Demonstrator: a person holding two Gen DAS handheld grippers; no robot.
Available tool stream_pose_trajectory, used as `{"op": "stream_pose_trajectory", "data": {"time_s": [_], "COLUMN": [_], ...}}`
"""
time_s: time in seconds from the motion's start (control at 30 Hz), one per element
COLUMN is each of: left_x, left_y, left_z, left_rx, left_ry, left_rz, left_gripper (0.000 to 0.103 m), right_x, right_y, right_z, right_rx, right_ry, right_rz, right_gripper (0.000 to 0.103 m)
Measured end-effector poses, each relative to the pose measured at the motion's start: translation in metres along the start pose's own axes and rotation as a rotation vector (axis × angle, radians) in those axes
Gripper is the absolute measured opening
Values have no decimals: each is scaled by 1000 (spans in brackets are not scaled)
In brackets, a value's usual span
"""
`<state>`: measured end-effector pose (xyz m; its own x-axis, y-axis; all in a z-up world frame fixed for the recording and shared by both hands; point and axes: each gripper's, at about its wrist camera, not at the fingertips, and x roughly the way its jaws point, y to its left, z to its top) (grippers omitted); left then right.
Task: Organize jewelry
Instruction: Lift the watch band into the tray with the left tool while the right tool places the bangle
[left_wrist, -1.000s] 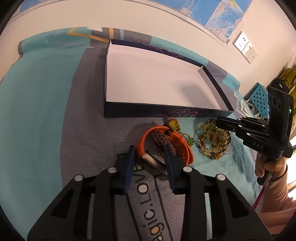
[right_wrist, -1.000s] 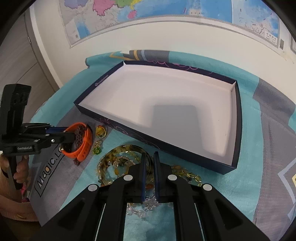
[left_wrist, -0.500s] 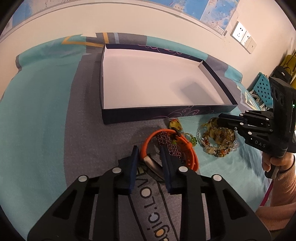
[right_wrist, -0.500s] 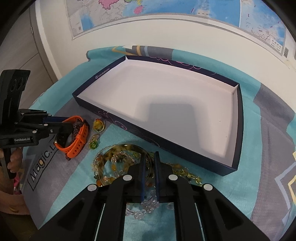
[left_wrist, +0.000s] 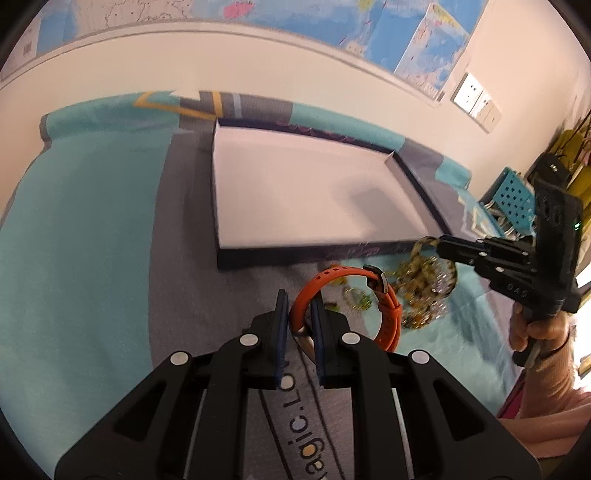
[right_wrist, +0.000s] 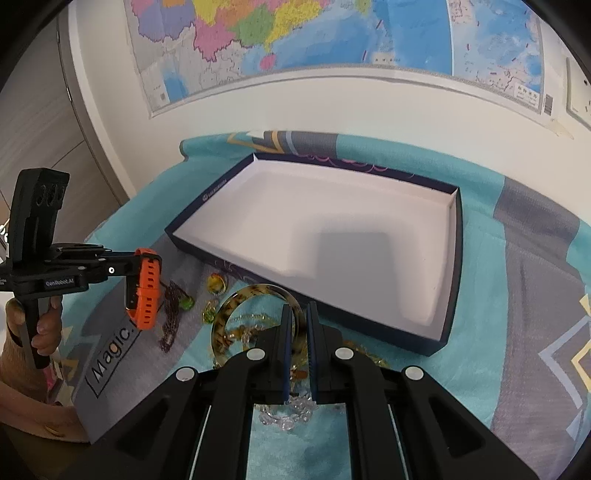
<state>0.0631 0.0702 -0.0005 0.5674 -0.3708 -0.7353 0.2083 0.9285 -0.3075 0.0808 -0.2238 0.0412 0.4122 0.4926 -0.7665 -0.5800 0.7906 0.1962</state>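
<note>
we have the orange watch (left_wrist: 384, 295) clamped by its strap in the left gripper (left_wrist: 298, 317), lifted off the cloth (left_wrist: 92, 240). right gripper (right_wrist: 296, 332) pinches the amber bangle (right_wrist: 236, 306) rim above the loose jewelry (right_wrist: 288, 413), just beside the tray (right_wrist: 456, 266).

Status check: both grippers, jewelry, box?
Left gripper shut on orange watch, lifted. Right gripper shut on tortoiseshell bangle. Box empty, path clear.
</note>
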Motion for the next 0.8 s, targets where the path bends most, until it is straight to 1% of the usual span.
{"op": "stream_pose_trajectory", "data": {"time_s": [0.2, 0.27, 0.43, 0.57, 0.63, 0.73, 0.8], "left_x": [-3, -1, 11, 32, 49, 72, 90], "left_y": [-2, -4, -7, -8, -6, -3, 0], "left_z": [20, 28, 62, 92, 107, 121, 130], "left_rx": [5, 10, 27, 20, 7, -13, -28], "left_ry": [-25, -32, -49, -46, -29, -1, 23], "left_rz": [-18, -10, 9, 23, 22, 23, 37], "left_gripper": [13, 13, 13, 13, 13, 13, 13], "right_x": [-8, -8, 4, 26, 39, 59, 69], "right_y": [-7, -12, -32, -52, -61, -73, -79], "right_z": [13, 22, 51, 74, 83, 94, 99], "right_rx": [12, 18, 40, 78, 91, 115, 130], "right_ry": [-39, -52, -67, -59, -49, -30, -19], "right_rz": [-9, -16, -54, -91, -107, -117, -130], "right_gripper": [6, 6, 6, 6, 6, 6, 6]}}
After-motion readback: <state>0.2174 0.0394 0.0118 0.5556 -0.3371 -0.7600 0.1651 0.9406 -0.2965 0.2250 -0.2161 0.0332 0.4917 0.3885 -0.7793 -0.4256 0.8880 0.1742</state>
